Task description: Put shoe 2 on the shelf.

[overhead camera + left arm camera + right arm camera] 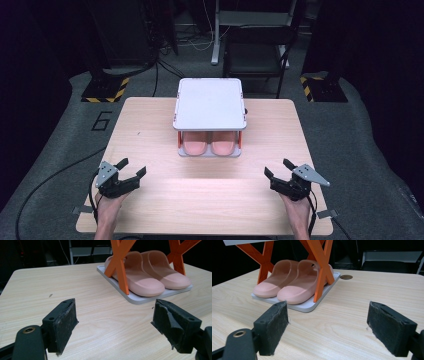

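A small two-level rack (210, 102) with grey shelves and orange X-shaped legs (120, 262) stands at the table's middle back. A pair of pink slippers (210, 146) sits side by side on its lower shelf (140, 299), toes toward me; they also show in the right gripper view (289, 283). My left gripper (131, 167) hovers open over the front left of the table, nothing between its jaws. My right gripper (278, 167) is open at the front right, also holding nothing. Both point at the rack from a distance.
The wooden table (200, 200) has bare surface between the grippers and the rack. A cable hole (346, 277) lies beside the rack. Behind the table stand a dark chair (257, 52) and stands with yellow-black striped bases (105, 91).
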The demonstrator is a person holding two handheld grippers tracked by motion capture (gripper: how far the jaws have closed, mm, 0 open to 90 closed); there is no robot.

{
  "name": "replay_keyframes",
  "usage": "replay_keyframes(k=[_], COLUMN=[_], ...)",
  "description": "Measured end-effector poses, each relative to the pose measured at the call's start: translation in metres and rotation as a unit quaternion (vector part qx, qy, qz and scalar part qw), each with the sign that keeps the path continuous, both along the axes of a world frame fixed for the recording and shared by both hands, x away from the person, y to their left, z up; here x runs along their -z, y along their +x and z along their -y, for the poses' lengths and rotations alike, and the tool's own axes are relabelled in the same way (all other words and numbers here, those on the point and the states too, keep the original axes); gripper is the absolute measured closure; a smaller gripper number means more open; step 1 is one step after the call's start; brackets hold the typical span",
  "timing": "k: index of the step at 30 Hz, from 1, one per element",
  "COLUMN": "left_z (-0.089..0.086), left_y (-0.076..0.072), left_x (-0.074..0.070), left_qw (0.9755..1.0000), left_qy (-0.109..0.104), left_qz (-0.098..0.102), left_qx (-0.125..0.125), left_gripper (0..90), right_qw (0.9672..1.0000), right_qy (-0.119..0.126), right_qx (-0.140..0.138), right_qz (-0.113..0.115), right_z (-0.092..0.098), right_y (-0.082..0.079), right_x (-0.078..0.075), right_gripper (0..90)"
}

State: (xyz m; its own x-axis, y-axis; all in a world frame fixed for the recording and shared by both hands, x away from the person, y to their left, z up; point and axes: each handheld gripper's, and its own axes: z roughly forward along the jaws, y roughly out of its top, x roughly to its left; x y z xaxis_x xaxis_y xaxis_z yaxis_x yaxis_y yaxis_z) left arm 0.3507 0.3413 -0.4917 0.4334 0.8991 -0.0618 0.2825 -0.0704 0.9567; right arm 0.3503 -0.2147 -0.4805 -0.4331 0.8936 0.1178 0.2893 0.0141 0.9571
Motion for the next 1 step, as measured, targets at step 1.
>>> replay_keyframes(k=[1], left_z=[0.0004], left_y=[0.0001], left_x=[0.0002], left_qw=[1.0000], left_qy=[0.001], left_qz=[-0.001], left_qx=[0.001], left_gripper=[19.1], right_qw=[1.0000], right_qy=[-0.001], right_qx=[0.001], right_qz=[0.001], right_z=[0.0001], right_y=[0.0001], right_x=[0.0001], right_gripper=[16.4])
